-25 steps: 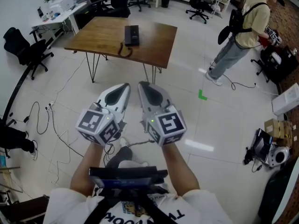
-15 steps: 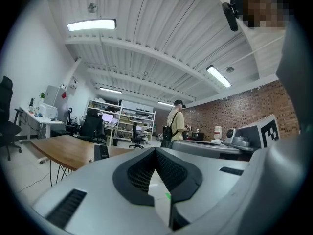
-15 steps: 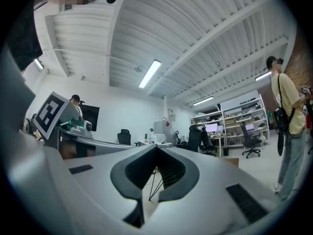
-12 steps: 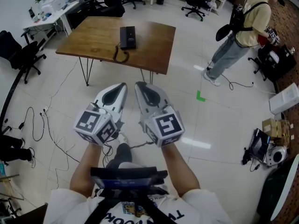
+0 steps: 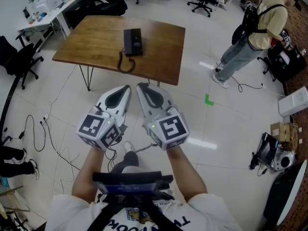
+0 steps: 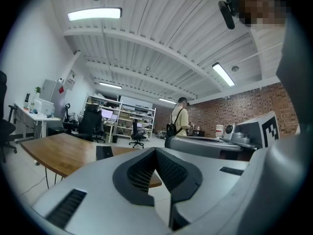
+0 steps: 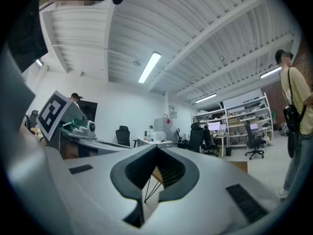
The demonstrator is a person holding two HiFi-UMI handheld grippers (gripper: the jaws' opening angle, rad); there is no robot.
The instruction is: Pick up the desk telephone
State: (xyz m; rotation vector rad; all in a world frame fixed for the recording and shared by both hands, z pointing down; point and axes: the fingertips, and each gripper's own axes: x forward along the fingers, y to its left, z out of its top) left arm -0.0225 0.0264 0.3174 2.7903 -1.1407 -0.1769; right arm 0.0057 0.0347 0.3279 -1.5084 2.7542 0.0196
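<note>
Head view shows the black desk telephone [image 5: 133, 41] lying flat near the middle of the wooden table [image 5: 163, 42], its coiled cord [image 5: 126, 64] trailing toward the near edge, well apart from the left gripper [image 5: 125, 89] and right gripper [image 5: 142, 87], held side by side above the floor. Both have their jaws pressed together on nothing. Approach looks to be the step in hand; next, once within reach, the jaws must spread and straddle the desk telephone.

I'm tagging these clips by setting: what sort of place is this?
Probably an open office or lab workspace: a black swivel chair, shelving with monitors, and a wooden table bearing a desk telephone.
</note>
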